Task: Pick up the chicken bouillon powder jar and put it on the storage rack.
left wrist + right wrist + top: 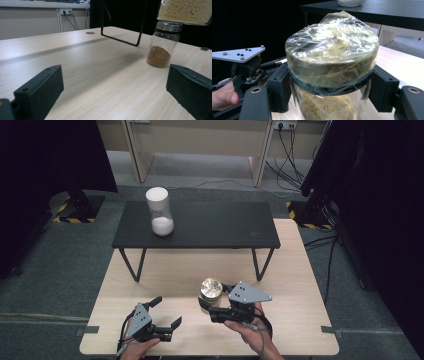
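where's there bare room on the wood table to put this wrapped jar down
The wooden table is bare along its right side and ahead of the left gripper, up to the black shelf's legs. It is crowded around the right gripper, which holds the wrapped jar beside the brown-powder jar.

Free room and obstacles, as I see them from the console. The light wooden table [165,285] lies bare between my left gripper [167,312] and the black riser shelf [200,225]; I find open passage there. The shelf's wire legs [131,264] stand at both sides, with a low gap under its top. A jar of white grains [161,212] blocks the shelf's left part; the right part is free. In the left gripper view, a small brown-powder jar [162,46] stands ahead and right of the open jaws. The wrapped jar [332,65] in my right gripper [212,306] closes off the table's middle front.
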